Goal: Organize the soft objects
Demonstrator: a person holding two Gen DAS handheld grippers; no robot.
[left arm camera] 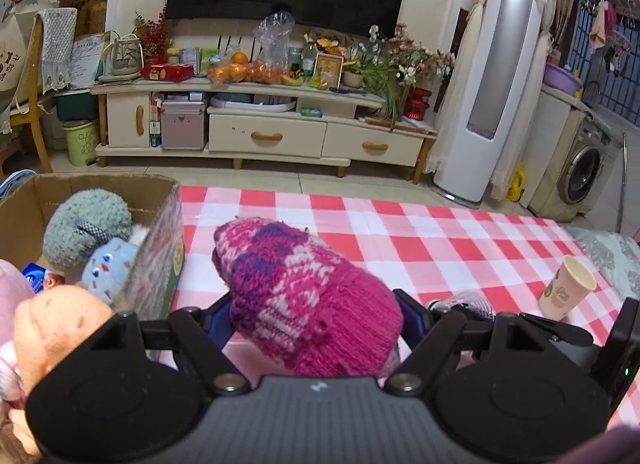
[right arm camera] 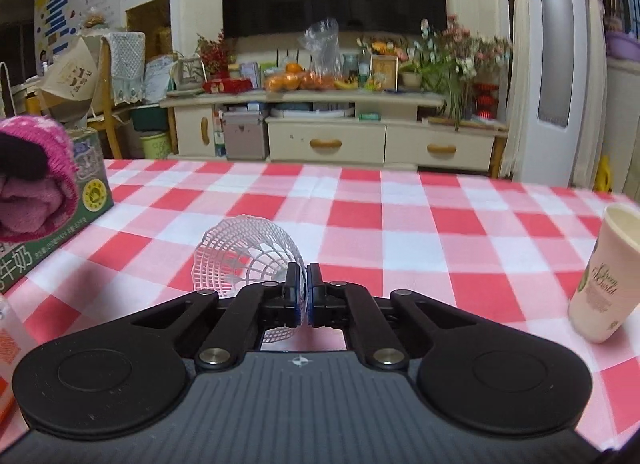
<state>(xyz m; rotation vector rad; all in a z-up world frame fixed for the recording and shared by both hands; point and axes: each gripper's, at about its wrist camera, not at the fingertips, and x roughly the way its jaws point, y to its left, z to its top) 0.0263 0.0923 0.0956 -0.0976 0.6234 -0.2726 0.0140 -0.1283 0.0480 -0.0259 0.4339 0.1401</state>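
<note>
Checked counter [right arm camera: 400,200] carries all. Cardboard box [left arm camera: 160,224] at its left edge holds plush toys: grey-green [left arm camera: 86,224], blue [left arm camera: 108,264], peach [left arm camera: 56,324]. Left tongs [left arm camera: 316,320], spread wide, grip the pink knitted mitten [left arm camera: 304,288] beside the box. Right tongs [right arm camera: 306,296] pinch a white mesh sleeve [right arm camera: 244,260]. Paper cup [right arm camera: 604,276] stands right.

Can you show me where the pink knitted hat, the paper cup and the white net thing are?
pink knitted hat [left arm camera: 308,296], left wrist view, on its knitted middle.
paper cup [right arm camera: 604,276], right wrist view, on its printed side.
white net thing [right arm camera: 240,260], right wrist view, on its mesh wall.
</note>
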